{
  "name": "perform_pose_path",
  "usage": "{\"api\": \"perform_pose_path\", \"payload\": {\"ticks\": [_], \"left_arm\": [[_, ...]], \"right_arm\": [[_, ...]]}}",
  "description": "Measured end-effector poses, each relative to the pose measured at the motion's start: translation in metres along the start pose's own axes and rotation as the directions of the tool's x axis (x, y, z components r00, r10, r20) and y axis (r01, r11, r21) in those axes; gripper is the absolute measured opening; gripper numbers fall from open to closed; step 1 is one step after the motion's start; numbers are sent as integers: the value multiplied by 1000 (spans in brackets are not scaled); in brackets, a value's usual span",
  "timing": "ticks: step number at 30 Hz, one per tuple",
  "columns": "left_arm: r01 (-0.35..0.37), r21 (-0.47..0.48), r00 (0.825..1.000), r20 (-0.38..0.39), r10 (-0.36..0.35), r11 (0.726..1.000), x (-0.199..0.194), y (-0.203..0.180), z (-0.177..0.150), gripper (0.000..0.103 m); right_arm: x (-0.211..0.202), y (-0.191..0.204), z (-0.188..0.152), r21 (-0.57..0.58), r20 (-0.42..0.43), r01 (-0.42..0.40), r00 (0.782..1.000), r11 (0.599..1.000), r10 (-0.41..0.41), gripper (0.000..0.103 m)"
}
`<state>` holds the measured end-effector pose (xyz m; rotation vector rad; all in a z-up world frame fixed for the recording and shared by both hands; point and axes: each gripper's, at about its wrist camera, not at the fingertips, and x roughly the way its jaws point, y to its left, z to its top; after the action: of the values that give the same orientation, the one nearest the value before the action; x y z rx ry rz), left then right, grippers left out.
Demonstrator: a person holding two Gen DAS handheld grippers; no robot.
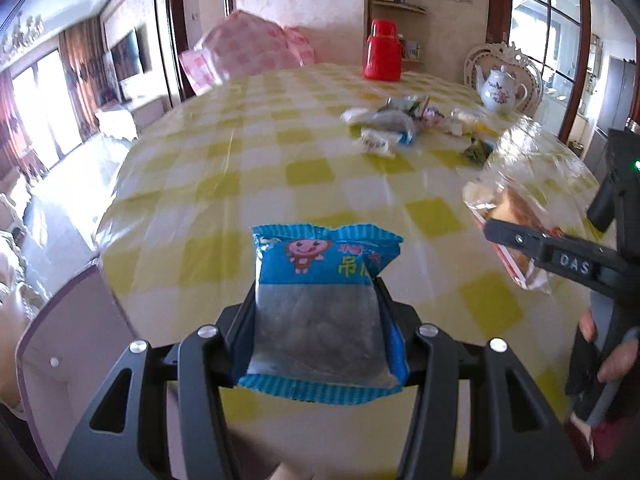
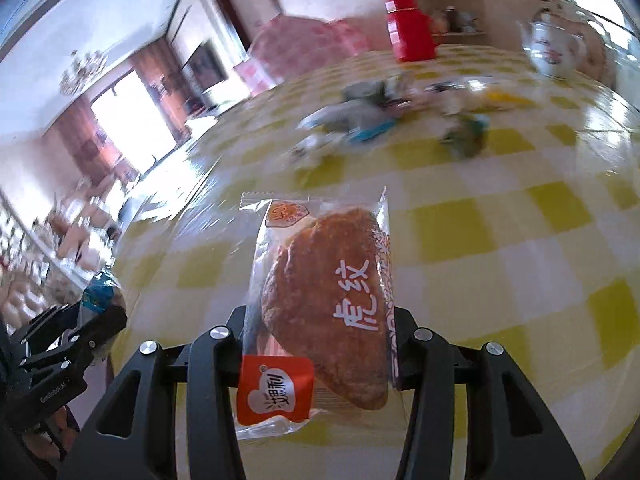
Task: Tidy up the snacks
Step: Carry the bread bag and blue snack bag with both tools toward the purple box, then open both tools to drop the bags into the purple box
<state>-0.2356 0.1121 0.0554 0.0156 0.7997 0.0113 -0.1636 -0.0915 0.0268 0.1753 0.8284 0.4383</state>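
My left gripper [image 1: 318,292] is shut on a blue snack packet [image 1: 320,304] with a cartoon figure, held above the near edge of the yellow checked table [image 1: 240,184]. My right gripper [image 2: 320,320] is shut on a clear-wrapped brown bread [image 2: 328,300] with an orange label, also held above the table. The right gripper and its bread also show in the left wrist view [image 1: 516,240] at the right. The left gripper shows at the far left of the right wrist view [image 2: 92,320]. A pile of loose snack packets [image 1: 384,128] lies at the far middle of the table and shows blurred in the right wrist view [image 2: 360,120].
A red thermos [image 1: 382,52] and a white flowered teapot [image 1: 502,88] stand at the table's far side. A pink checked cover [image 1: 248,52] lies beyond the far left edge. A white ornate chair [image 1: 508,60] stands behind the teapot. The table edge curves along the left.
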Motion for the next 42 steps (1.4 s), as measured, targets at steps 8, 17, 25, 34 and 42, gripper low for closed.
{"api": "perform_pose_path", "payload": {"ticks": [8, 17, 25, 34, 42], "left_arm": [[-115, -94, 992, -63, 109, 989, -34, 105, -27, 53], [-354, -181, 931, -166, 326, 918, -47, 202, -46, 54], [-431, -281, 902, -121, 414, 858, -73, 227, -43, 96], [-204, -261, 974, 45, 223, 944, -64, 131, -4, 102], [5, -362, 1000, -17, -12, 932, 7, 16, 69, 102]], "right_arm": [[21, 115, -23, -225, -127, -183, 979, 957, 157, 46], [38, 245, -63, -406, -324, -407, 901, 818, 288, 48], [27, 261, -68, -436, -308, -446, 890, 782, 336, 73], [-6, 121, -11, -225, -26, -232, 972, 946, 232, 80], [-13, -22, 24, -8, 57, 136, 989, 991, -136, 87]]}}
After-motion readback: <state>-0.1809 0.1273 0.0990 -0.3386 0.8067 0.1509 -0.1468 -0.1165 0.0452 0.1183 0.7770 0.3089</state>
